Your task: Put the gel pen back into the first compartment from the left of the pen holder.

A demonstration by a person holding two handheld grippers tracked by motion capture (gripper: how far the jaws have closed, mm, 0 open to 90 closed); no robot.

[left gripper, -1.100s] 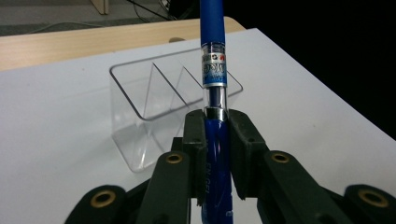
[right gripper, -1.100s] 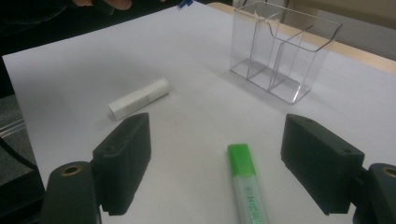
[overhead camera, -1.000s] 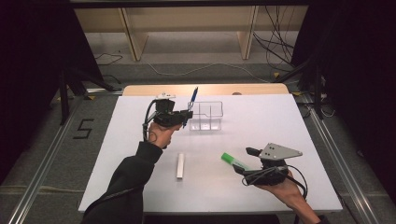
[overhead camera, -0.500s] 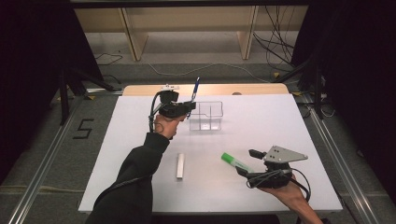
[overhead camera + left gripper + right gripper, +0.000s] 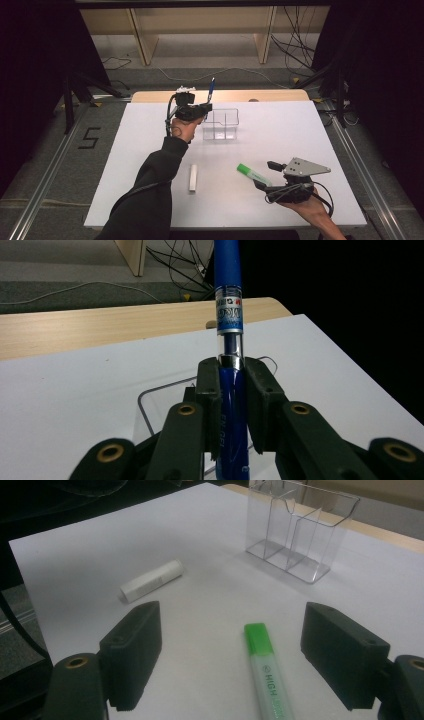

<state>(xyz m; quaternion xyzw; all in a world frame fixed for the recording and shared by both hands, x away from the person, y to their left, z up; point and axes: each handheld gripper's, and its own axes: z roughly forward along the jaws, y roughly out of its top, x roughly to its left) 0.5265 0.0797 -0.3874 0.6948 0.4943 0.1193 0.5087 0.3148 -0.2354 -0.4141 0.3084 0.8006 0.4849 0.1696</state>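
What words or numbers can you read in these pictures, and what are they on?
"HIGH": on the green highlighter; the rest of the word runs out of the picture.
"5": marked on the floor left of the table.
Label on the blue pen: too blurred to read.
Letters lower on the pen's barrel, between the jaws: too dark and cut off to read.

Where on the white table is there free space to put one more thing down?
The white table lies bare left of the small white cylinder and along its right side beyond the clear plastic organizer. It is crowded near the green highlighter under the open right gripper, and at the organizer, where the left gripper holds the blue pen.
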